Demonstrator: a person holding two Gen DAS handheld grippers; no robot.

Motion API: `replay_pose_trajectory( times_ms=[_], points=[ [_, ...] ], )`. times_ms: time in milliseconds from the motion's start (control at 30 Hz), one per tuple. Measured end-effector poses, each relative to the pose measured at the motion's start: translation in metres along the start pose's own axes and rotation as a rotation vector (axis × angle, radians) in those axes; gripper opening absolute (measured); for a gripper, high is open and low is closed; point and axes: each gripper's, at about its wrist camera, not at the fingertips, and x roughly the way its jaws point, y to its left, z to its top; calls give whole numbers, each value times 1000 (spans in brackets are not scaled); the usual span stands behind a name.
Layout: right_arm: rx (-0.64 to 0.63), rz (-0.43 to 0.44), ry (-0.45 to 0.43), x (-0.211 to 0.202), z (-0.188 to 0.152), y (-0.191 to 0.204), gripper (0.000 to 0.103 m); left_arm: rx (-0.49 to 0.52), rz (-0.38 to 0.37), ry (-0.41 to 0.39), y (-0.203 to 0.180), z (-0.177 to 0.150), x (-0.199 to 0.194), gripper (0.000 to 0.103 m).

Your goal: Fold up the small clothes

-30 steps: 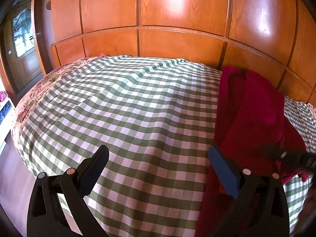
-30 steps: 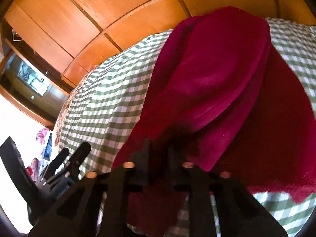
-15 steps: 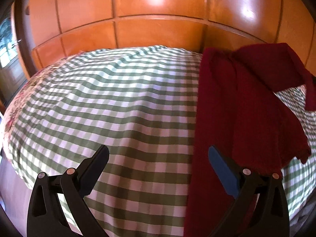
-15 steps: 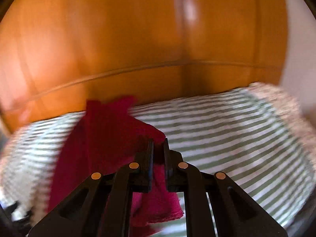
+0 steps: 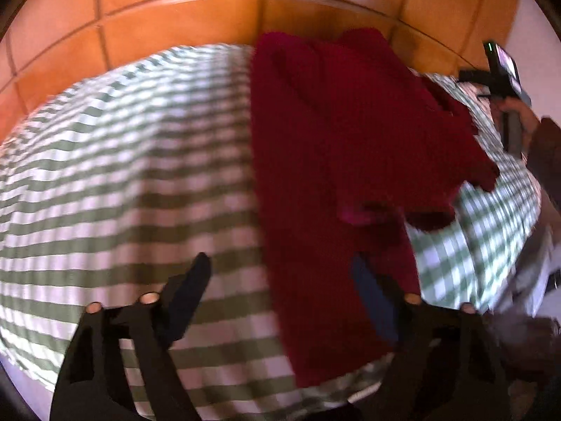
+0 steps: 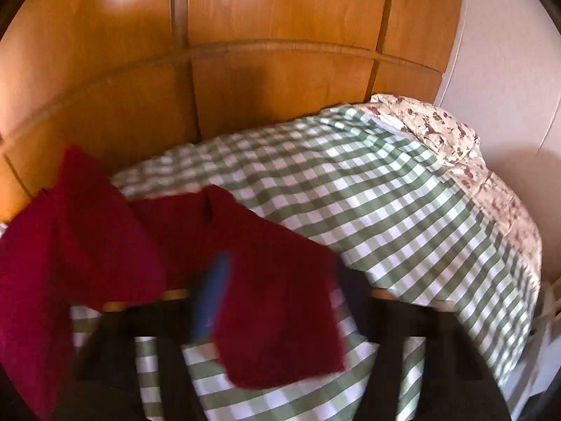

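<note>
A dark red garment (image 5: 336,161) lies lengthwise on the green-and-white checked bed cover (image 5: 133,175). My left gripper (image 5: 280,280) is open above the garment's near end, left finger over the cover, right finger over the cloth. In the right wrist view the garment (image 6: 87,245) has a flap (image 6: 280,308) hanging between the fingers of my right gripper (image 6: 277,280), which stands open with the blue pad (image 6: 210,298) showing; the right finger is partly hidden by the flap. The right gripper also shows at the far right of the left wrist view (image 5: 501,80).
A wooden panelled wardrobe (image 6: 245,70) stands behind the bed. A floral sheet (image 6: 455,147) shows at the bed's right end, by a white wall (image 6: 508,70). The bed's near edge (image 5: 315,396) is just under the left gripper.
The right gripper has opened; the red flap it pinched now hangs loose between its fingers. The left gripper has swung right, over the garment's near end.
</note>
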Motion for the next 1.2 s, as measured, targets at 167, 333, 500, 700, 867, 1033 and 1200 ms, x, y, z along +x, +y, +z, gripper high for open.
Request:
replay_pose_trajectory(
  times_ms=[167,333,500,700,867,1033,1200],
  points=[
    [-53,283,24,-56,-32,31,69,53,-53,11,-13,-5,5,37],
    [-133,652,188,-100,-82,91,69,9,-87,-24,-4,-4,-6,8],
    [-204,806,418,-107,-136,150,66,-44,-69,-118,24,5,-35,7],
    [-132,885,556,-99,-177,203,51,-200,81,-242,98,38,-67,7],
    [-175,850,480,-108,-165,216,10,-369,277,-330,160,70,-95,14],
    [-160,856,162,-169,-94,167,9,-416,302,-431,156,71,-112,45],
    [-15,709,-65,-187,-22,86,9,-365,20,-335,117,63,-82,45]
  ],
)
